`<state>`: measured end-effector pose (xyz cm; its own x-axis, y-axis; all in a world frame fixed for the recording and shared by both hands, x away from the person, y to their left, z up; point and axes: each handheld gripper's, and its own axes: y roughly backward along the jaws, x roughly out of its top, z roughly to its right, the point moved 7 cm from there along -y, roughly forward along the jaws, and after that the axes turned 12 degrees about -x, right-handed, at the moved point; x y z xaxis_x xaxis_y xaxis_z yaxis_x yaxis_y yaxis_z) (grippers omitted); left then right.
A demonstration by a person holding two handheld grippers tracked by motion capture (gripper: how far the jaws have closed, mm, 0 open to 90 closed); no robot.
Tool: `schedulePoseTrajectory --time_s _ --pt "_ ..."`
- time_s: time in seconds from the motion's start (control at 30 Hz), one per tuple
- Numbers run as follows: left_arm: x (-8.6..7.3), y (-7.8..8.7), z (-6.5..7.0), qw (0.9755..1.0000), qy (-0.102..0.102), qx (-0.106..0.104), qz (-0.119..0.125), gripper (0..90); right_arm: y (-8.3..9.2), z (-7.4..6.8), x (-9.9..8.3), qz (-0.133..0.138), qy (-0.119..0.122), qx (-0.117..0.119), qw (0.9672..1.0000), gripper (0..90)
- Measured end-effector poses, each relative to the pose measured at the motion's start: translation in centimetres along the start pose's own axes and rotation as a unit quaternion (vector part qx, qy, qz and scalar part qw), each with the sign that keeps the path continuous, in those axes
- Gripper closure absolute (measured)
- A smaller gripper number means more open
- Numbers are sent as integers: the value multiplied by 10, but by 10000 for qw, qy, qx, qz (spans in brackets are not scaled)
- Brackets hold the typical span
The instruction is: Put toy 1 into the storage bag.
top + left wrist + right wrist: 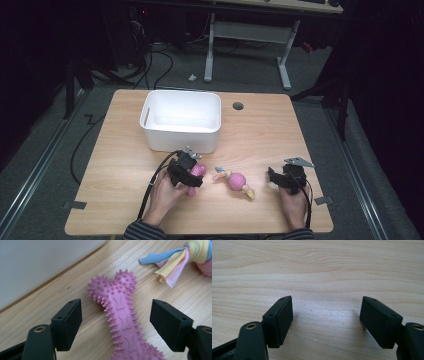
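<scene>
1. My left gripper (116, 322): jaws spread wide, one on each side of the pink spiky bone toy (122, 320), neither pad touching it.
2. Bone toy: flat on the table (260, 125), just at 6 o'clock of the white bin (181, 120).
3. Rope toy (235, 181): at 3 o'clock of the bone, near it.
4. My right gripper (327, 322): jaws spread over bare wood, holding nothing.

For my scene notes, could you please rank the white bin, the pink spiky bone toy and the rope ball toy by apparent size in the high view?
1. White bin, by far the largest.
2. Rope ball toy, lying in full view.
3. Pink spiky bone toy. The left gripper covers much of it, so its place after the rope toy is unsure.
</scene>
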<state>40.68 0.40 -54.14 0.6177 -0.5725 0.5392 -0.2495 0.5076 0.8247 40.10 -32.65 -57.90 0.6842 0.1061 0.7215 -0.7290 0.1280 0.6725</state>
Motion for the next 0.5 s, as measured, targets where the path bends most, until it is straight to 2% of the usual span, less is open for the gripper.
schedulePoseTrajectory --time_s 0.17,0.3,0.5 --pt "-2 -5 -4 9999 151 -21 -45 277 0 0 0 0 -2 2 10000 265" --pt "-5 -11 -2 9998 201 -71 -27 283 0 -1 0 -1 11 24 10000 265" --pt "-7 -19 -2 9996 235 -43 -153 315 0 -1 0 3 21 37 10000 265"
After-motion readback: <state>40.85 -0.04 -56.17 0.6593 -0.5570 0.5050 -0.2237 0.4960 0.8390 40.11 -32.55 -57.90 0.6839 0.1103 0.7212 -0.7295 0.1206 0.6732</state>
